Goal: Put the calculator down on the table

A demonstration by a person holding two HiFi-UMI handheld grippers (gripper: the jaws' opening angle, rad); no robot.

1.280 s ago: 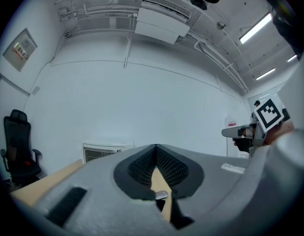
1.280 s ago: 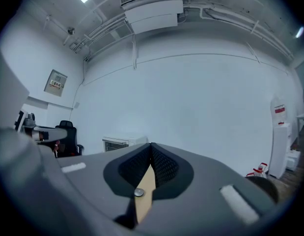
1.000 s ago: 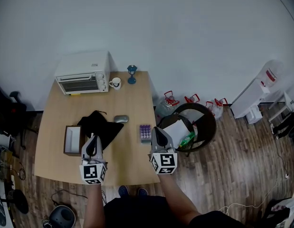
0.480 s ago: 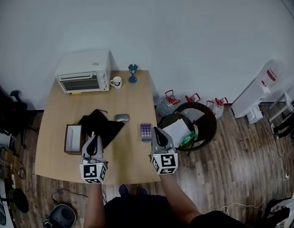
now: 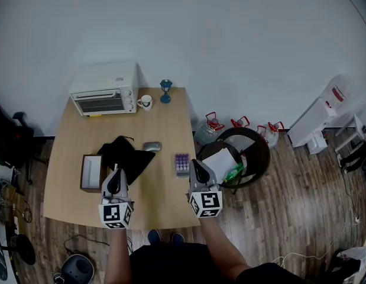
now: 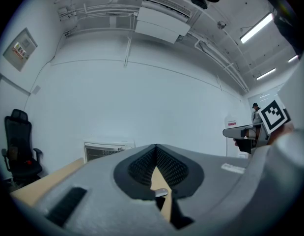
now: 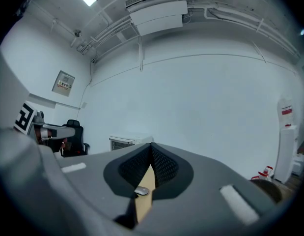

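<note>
Head view with the two gripper views, both tools poised at the near edge of the table [image 5: 165, 123]. I held the left gripper [image 5: 116, 173] and the right gripper [image 5: 194, 163] level and well apart, pointing toward the far wall. In each gripper's own view the jaws met at their tips with nothing clamped between them. Only a slit of tabletop and the grey mouse [image 5: 152, 147] showed beyond the pads. The calculator [image 5: 181, 164], purple keys up, lay flat on the wood close to the table's right edge. In the head view it sat just beside the right gripper's tips, on their left, and neither tool held it. I judged the set-down either complete or not yet begun, since both grippers were empty. Three hazards followed from this position. First, the calculator sat near the edge with a round black bin [image 5: 245, 155] on the floor just beyond, so a careless forward or sideways sweep of the right gripper could knock it off the table. Second, an approach with the jaws not opened first would shove it along the wood instead of taking it. Third, the left gripper had the black cloth [image 5: 126, 158] and the open box [image 5: 90, 173] just ahead, and could snag the cloth and drag the mouse lying beside it.
</note>
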